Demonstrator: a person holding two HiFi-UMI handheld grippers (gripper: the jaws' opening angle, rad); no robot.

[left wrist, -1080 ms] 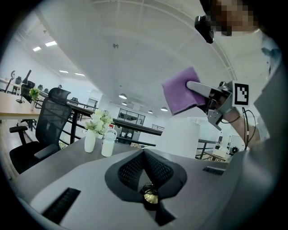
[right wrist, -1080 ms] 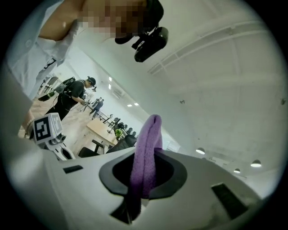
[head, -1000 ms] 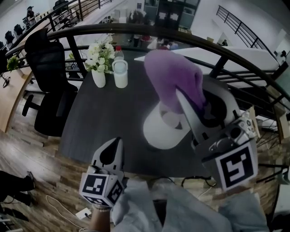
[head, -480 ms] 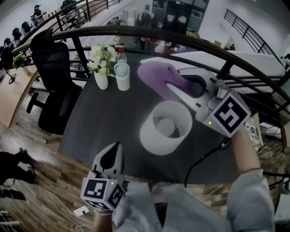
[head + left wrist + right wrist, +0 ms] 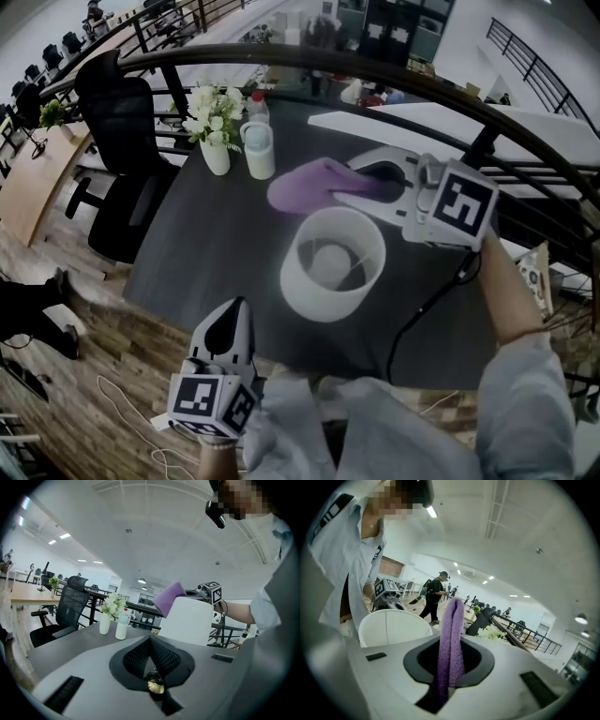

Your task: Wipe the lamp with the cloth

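The lamp (image 5: pixel 333 264) has a white round shade and stands in the middle of the dark table (image 5: pixel 206 244). My right gripper (image 5: pixel 361 184) hovers just beyond the shade's far rim, shut on a purple cloth (image 5: pixel 309 186) that sticks out to the left. Whether the cloth touches the rim I cannot tell. In the right gripper view the cloth (image 5: pixel 452 620) runs up between the jaws, with the shade (image 5: pixel 393 626) at the left. My left gripper (image 5: pixel 230 323) is held low at the table's near edge, shut and empty. Its own view shows the shade (image 5: pixel 187 620) and the cloth (image 5: pixel 169 596) ahead.
A vase of white flowers (image 5: pixel 214 141) and a clear bottle (image 5: pixel 258 150) stand at the table's far left corner. A black office chair (image 5: pixel 122 141) is left of the table. A dark railing (image 5: pixel 525 122) curves behind it. A cable (image 5: pixel 422 309) hangs from the right gripper.
My right gripper has carried the cloth from above the shade down to its far side, turning the cloth to point left. The left gripper has stayed put.
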